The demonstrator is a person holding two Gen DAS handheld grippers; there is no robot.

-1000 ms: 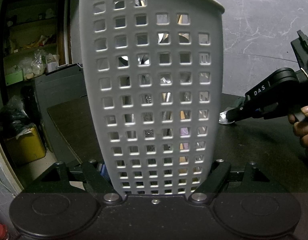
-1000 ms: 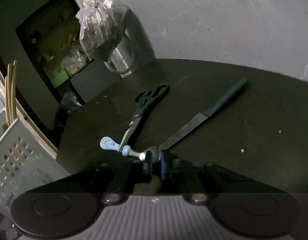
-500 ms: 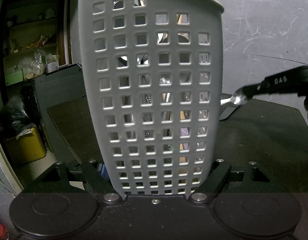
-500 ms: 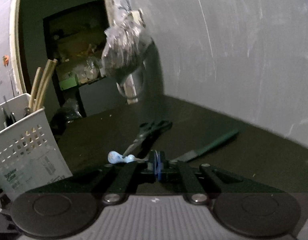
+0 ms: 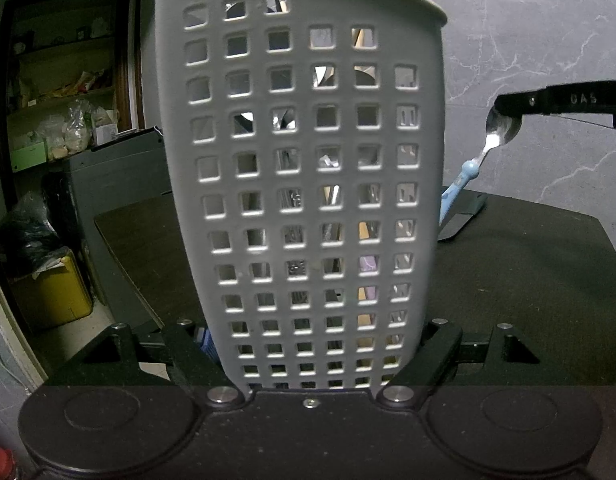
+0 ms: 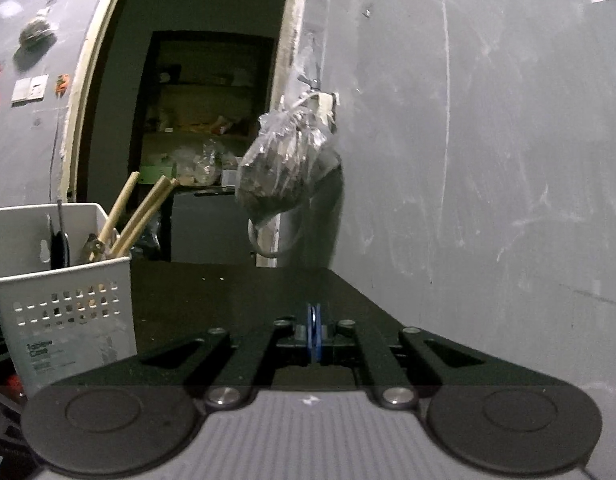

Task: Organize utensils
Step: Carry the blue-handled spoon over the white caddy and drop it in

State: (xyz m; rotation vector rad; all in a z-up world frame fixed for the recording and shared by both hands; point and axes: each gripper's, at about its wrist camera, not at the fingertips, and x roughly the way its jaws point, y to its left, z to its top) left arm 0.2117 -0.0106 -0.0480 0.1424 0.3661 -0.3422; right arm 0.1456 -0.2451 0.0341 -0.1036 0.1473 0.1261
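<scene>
- The left gripper (image 5: 312, 360) holds the white perforated utensil caddy (image 5: 303, 168) between its jaws, pads against the caddy's two side walls near the base; the grip and the caddy's place in the left wrist view match the earlier frames.
- The caddy stands upright on the dark worktop (image 5: 528, 272). Through its holes, metal and wooden utensil parts show dimly; which compartment each sits in cannot be told.
- The right gripper (image 5: 504, 106) is clamped on the bowl of a small spoon (image 5: 502, 130); its jaws appear together in the right wrist view, blue pads (image 6: 315, 332) pressed flat.
- A second ago the spoon lay on the worktop beside the scissors and the green-handled knife; it is now lifted clear of the surface and hangs with its light-blue handle (image 5: 458, 184) pointing down toward the caddy's right edge.
- The right gripper has risen in the left wrist view, from level with the worktop's far edge to well above it.
- The right wrist view has swung up and levelled: scissors and knife are gone from it, and the caddy (image 6: 67, 304) now shows at its left with wooden handles (image 6: 143, 208) standing out of the top.
- A plastic bag (image 6: 283, 168) hangs on the wall beyond the worktop.
</scene>
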